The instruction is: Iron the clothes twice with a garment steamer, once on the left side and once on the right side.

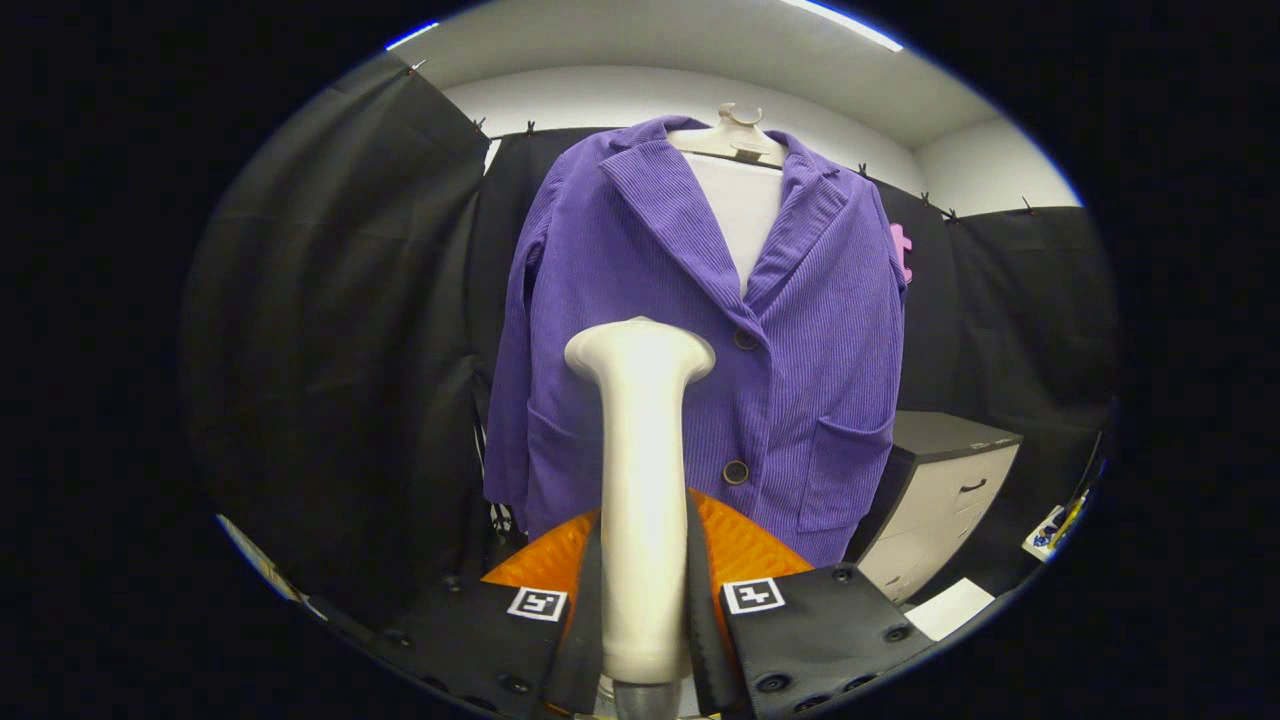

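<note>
We hold the garment steamer [640,480] upright in the tool [644,600], both fingers clenched on its slim handle, so the flared head stands just ahead of us. Beyond it hangs the purple jacket [700,350] on a hanger [737,135], with a white shirt [742,215] showing between its lapels. The steamer head sits in front of the jacket's left front panel, near the upper button [745,339]; whether it touches the cloth we cannot tell, though it looks a little short of it.

We judge that we are set up for a pass on the left side. To do it well, we should bring the head flat and close to the ribbed cloth, start high near the left lapel, and draw it straight down towards the left pocket at an even pace, keeping the handle from twisting in our grip. The jacket hangs free, so pressing hard would only swing it away. The right panel, near the grey cabinet [945,490], needs a matching stroke.
</note>
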A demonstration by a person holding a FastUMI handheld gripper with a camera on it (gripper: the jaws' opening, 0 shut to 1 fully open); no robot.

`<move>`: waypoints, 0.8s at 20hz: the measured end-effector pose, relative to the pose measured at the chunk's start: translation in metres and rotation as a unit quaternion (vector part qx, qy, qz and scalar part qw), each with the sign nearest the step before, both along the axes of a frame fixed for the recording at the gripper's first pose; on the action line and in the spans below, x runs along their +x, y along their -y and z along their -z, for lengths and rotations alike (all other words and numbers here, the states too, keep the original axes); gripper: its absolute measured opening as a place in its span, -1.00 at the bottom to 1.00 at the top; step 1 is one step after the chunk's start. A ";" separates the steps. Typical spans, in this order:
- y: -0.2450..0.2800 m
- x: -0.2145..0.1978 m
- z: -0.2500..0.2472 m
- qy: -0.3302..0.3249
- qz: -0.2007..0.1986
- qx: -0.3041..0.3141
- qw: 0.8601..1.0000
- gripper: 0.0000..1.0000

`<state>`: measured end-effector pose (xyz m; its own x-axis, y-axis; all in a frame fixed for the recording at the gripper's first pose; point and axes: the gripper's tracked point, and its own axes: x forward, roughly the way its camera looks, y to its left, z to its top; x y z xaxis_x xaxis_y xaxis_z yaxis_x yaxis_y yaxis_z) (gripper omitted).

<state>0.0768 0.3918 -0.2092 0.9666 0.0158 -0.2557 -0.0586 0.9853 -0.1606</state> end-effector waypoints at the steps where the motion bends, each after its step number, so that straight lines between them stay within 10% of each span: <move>1: 0.000 -0.001 0.004 -0.002 0.001 0.001 1.000 -0.13; 16: 0.018 -0.049 0.084 -0.059 0.008 -0.003 0.998 -0.12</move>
<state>0.0275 0.3737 -0.2935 0.9297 -0.0003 -0.3683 -0.0626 0.9853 -0.1587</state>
